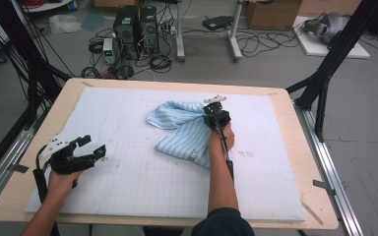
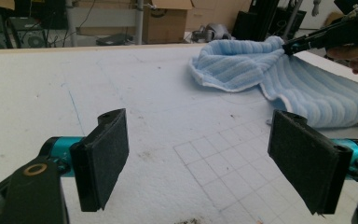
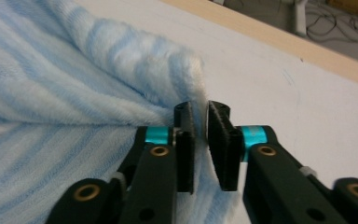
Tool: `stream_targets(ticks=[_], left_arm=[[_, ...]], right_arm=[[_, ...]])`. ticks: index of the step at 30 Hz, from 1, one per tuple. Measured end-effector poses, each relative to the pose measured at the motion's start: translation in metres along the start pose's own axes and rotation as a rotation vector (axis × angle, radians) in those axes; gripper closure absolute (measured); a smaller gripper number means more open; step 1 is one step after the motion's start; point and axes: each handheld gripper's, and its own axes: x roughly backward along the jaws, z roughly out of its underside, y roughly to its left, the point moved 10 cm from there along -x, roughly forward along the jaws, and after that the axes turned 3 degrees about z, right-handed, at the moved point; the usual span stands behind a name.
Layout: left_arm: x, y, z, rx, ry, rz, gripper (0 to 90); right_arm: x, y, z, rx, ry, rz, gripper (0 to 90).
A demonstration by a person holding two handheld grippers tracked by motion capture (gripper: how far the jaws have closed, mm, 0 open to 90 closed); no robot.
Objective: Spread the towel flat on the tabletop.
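A light blue striped towel (image 1: 184, 130) lies crumpled on the white foam mat (image 1: 128, 177), near its middle. My right gripper (image 1: 215, 112) sits at the towel's far right edge, its jaws shut on a raised fold of the towel (image 3: 186, 79), which passes between the pads (image 3: 184, 140). My left gripper (image 1: 91, 147) hovers over the mat's left side, well away from the towel (image 2: 261, 70), jaws wide open with nothing between the pads (image 2: 105, 154). The right gripper (image 2: 307, 42) also appears at the top right of the left gripper view, pinching the cloth.
The mat has a faint pencilled grid (image 1: 142, 167) and rests on a wooden table (image 1: 285, 93). Beyond the far edge stand computer towers (image 1: 135, 29), cables and cardboard boxes (image 1: 273, 12) on the floor. Black frame posts (image 1: 325, 73) flank the table.
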Motion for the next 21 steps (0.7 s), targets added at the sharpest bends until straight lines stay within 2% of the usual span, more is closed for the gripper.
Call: stream_targets(ticks=[1, 2, 3, 5, 7, 8, 9, 10, 11, 12, 13, 14, 16, 17, 18, 19, 20, 21], left_arm=[[-0.001, 0.000, 0.000, 0.004, 0.000, 0.001, 20.9], [-0.001, -0.001, 0.001, 0.001, 0.003, 0.003, 21.0], [-0.002, -0.001, 0.001, 0.003, 0.004, 0.004, 21.0], [-0.002, -0.002, 0.001, 0.000, 0.007, 0.006, 21.2], [-0.002, -0.003, 0.001, -0.003, 0.007, 0.008, 21.4], [-0.002, -0.003, 0.001, -0.003, 0.007, 0.008, 21.4], [-0.002, -0.003, 0.001, -0.003, 0.007, 0.008, 21.5], [-0.002, -0.003, 0.001, -0.003, 0.006, 0.008, 21.5], [-0.002, -0.003, 0.001, -0.005, 0.008, 0.007, 21.6], [-0.002, -0.002, 0.001, -0.003, 0.006, 0.005, 21.6], [-0.002, -0.002, 0.001, -0.002, 0.004, 0.005, 21.7], [-0.001, -0.001, 0.000, -0.002, 0.006, 0.004, 21.7], [-0.001, -0.001, 0.000, -0.001, 0.002, 0.002, 21.6], [-0.001, -0.001, -0.001, 0.000, -0.001, 0.002, 21.7], [0.000, -0.001, -0.001, -0.004, 0.000, 0.001, 21.7], [-0.001, -0.001, -0.001, -0.006, 0.001, 0.002, 22.0], [-0.001, -0.001, -0.001, -0.005, 0.002, 0.003, 22.2], [-0.001, -0.001, -0.001, -0.009, 0.005, 0.003, 22.2]], right_arm=[[0.002, -0.001, 0.002, -0.010, 0.002, -0.020, 69.8], [0.005, 0.001, 0.001, -0.009, -0.016, -0.042, 67.2], [0.005, 0.001, 0.001, -0.009, -0.016, -0.042, 67.2], [0.013, 0.004, -0.001, -0.004, -0.049, -0.076, 60.5], [0.031, 0.017, -0.004, -0.006, -0.094, -0.189, 53.2], [0.031, 0.017, -0.004, -0.006, -0.094, -0.189, 53.2], [0.038, 0.024, -0.003, 0.005, -0.108, -0.241, 51.5], [0.045, 0.031, -0.001, 0.028, -0.114, -0.271, 49.9], [0.058, 0.047, 0.006, 0.066, -0.121, -0.348, 45.7], [0.058, 0.047, 0.006, 0.066, -0.121, -0.348, 45.7], [0.068, 0.063, 0.017, 0.115, -0.116, -0.398, 44.8], [0.068, 0.063, 0.017, 0.115, -0.116, -0.398, 44.8], [0.073, 0.077, 0.028, 0.148, -0.106, -0.442, 43.5], [0.077, 0.094, 0.037, 0.166, -0.094, -0.499, 41.9], [0.077, 0.094, 0.037, 0.166, -0.094, -0.499, 41.9], [0.078, 0.102, 0.041, 0.188, -0.069, -0.522, 40.6], [0.081, 0.120, 0.047, 0.239, -0.046, -0.570, 43.4], [0.081, 0.120, 0.047, 0.239, -0.046, -0.570, 43.4]])
